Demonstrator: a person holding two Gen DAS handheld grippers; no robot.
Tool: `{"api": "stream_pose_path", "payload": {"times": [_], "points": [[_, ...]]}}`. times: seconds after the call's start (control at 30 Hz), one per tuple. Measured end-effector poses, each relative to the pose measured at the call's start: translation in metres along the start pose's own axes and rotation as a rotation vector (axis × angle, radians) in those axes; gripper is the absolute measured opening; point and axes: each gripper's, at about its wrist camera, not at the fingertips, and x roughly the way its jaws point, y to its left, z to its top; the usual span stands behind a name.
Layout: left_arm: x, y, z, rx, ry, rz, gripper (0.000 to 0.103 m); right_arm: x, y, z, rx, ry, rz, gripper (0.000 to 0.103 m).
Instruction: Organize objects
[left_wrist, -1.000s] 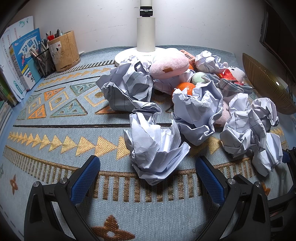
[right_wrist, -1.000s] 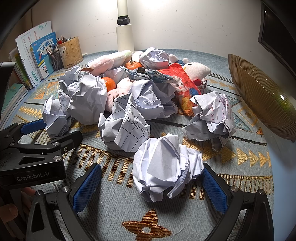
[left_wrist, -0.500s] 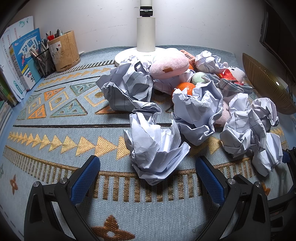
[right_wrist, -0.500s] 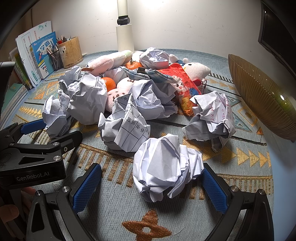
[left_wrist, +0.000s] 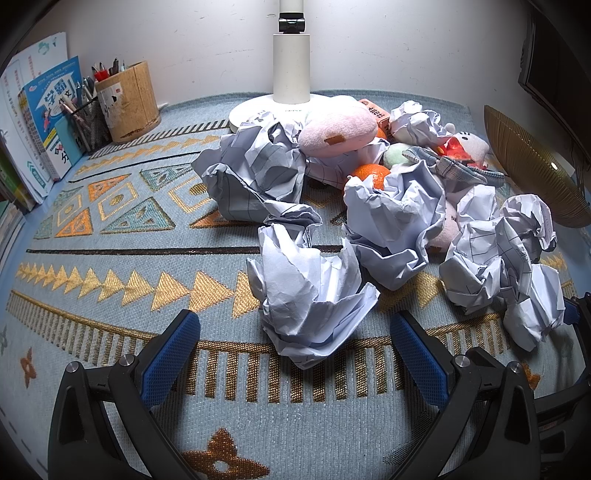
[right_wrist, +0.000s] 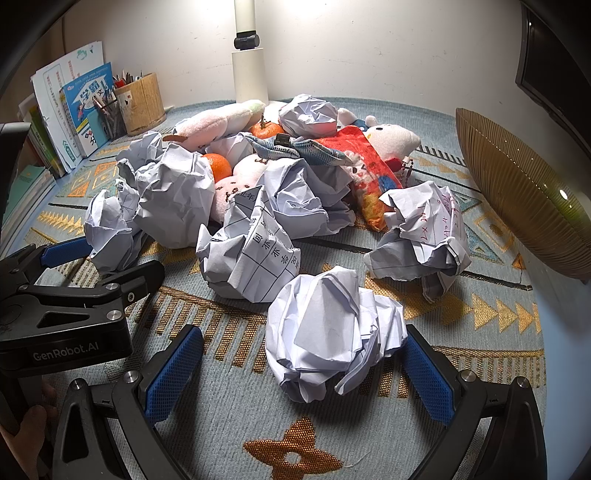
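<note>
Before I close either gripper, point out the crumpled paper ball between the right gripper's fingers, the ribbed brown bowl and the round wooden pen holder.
Crumpled white paper ball (right_wrist: 332, 332), right wrist view, front face.
Ribbed brown bowl (right_wrist: 517, 192), right wrist view, inner wall.
Round wooden pen holder (left_wrist: 129, 103), left wrist view, side wall.

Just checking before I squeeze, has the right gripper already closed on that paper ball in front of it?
No, the right gripper is wide open, with the crumpled paper ball sitting loose on the mat between its blue pads.
</note>
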Motion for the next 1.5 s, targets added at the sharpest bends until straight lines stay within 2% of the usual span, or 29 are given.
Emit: {"api": "stream_pose_path", "payload": {"times": [1.5], "points": [[-0.0016, -0.0002, -0.0014, -0.005, 0.0, 0.0, 0.103, -0.0018, -0.0027, -0.0007, -0.001, 0.0, 0.004, 0.103]]}}
